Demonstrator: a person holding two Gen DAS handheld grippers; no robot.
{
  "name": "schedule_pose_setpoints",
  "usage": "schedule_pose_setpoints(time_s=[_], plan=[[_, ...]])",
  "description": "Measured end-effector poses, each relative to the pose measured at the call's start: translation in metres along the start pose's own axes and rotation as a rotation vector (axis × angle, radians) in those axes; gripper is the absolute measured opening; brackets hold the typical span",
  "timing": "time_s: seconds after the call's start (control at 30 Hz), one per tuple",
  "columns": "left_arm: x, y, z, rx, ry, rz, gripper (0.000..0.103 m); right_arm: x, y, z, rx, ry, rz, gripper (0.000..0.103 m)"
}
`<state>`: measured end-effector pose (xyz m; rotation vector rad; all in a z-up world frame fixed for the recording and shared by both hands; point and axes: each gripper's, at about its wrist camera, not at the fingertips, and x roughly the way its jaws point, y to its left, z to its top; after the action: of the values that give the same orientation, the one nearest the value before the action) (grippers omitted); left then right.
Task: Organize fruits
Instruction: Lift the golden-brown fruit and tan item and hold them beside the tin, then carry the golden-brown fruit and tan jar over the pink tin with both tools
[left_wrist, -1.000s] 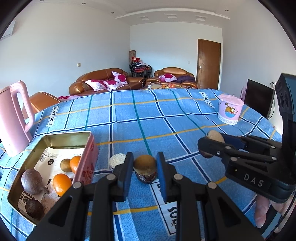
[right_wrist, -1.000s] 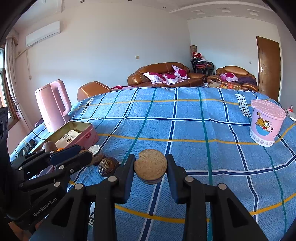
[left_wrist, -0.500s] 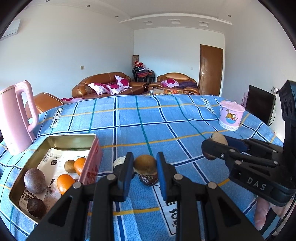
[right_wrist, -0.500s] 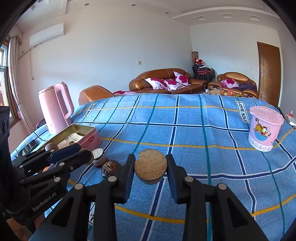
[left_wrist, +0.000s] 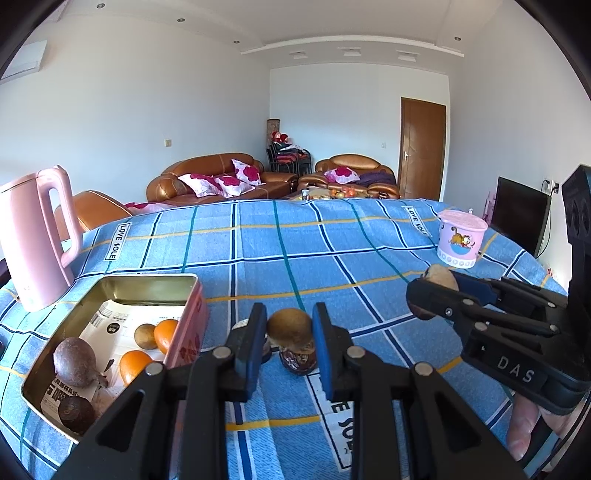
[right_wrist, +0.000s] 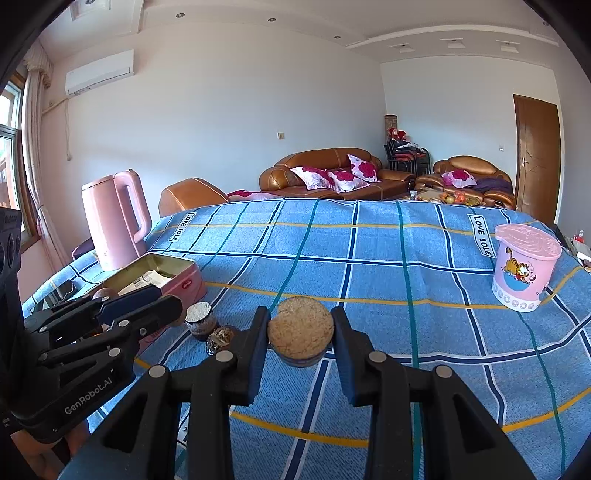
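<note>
My left gripper (left_wrist: 290, 314) is shut on a round brown fruit (left_wrist: 290, 328), held just above a small ornate jar (left_wrist: 297, 362) on the blue checked cloth. Beside it on the left stands an open pink tin (left_wrist: 147, 281) holding oranges (left_wrist: 135, 363), brown fruits and two dark round fruits (left_wrist: 74, 362). My right gripper (right_wrist: 301, 317) is shut on a round cork-topped stopper (right_wrist: 301, 334) above the cloth. In the left wrist view the right gripper (left_wrist: 432, 291) reaches in from the right. The left gripper (right_wrist: 173, 308) shows at the left of the right wrist view.
A foil-topped jar (right_wrist: 199, 321) and the ornate jar (right_wrist: 219, 338) sit in front of the tin (right_wrist: 177, 275). A pink kettle (right_wrist: 114, 218) stands at the back left and a pink cartoon tub (right_wrist: 524, 269) at the right. Sofas lie beyond the table.
Both grips hold as before. Both wrist views have tipped up slightly, so the table sits a little lower in the pictures.
</note>
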<state>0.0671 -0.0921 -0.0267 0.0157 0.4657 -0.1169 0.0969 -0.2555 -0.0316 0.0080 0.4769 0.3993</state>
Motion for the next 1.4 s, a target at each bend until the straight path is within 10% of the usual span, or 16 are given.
schedule_pose_setpoints(time_s=[1.4], plan=[[-0.031,0.029,-0.004,-0.009,-0.084,0.053,0.027,0.001,0.048,0.000,-0.096,-0.045,0.030,0.035]])
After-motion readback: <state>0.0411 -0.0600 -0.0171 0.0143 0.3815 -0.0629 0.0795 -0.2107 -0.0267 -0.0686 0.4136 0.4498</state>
